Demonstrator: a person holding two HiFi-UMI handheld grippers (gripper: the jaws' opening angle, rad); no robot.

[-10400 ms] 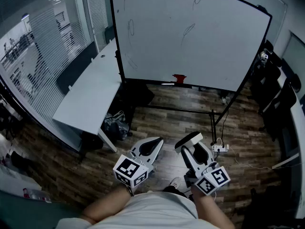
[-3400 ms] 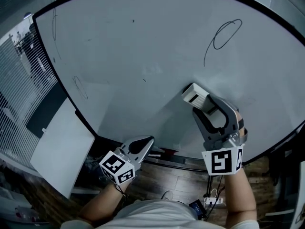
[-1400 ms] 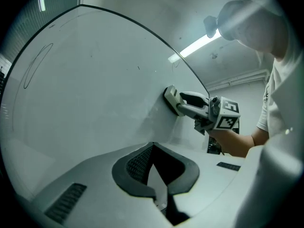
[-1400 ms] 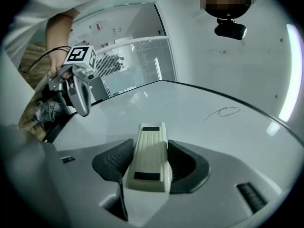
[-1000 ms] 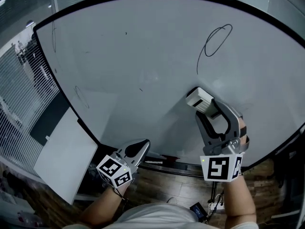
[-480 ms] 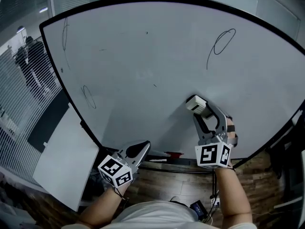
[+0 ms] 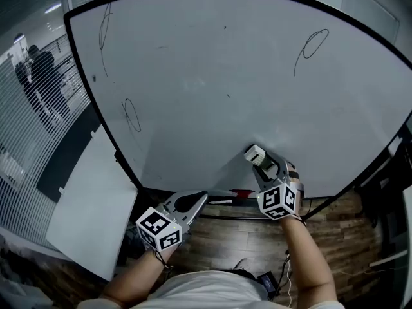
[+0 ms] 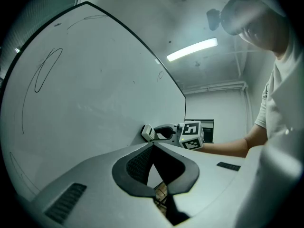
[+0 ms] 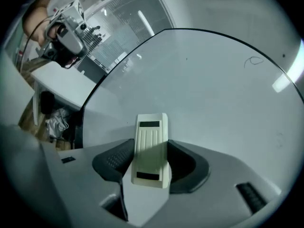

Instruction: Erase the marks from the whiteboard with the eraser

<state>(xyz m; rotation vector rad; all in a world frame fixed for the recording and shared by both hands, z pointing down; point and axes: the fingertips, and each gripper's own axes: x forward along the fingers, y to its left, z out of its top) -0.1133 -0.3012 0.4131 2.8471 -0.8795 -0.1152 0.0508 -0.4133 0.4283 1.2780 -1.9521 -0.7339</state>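
Head view: a large whiteboard (image 7: 212, 76) fills the scene. The right hand-held gripper (image 7: 259, 162) holds a white eraser (image 7: 254, 152) against the board, low down near its bottom edge. A loop mark (image 7: 313, 44) sits at the far right and an oval mark (image 7: 131, 115) at the left, both well apart from the eraser. The left hand-held gripper (image 7: 193, 202) hangs below the board.

Left gripper view: its jaws are together and hold nothing.

Right gripper view: its jaws are clamped on the eraser's sides.

The likely risk is in the long reach to the marks. The eraser could tilt off the surface or slip in the clamp, leaving ink behind.
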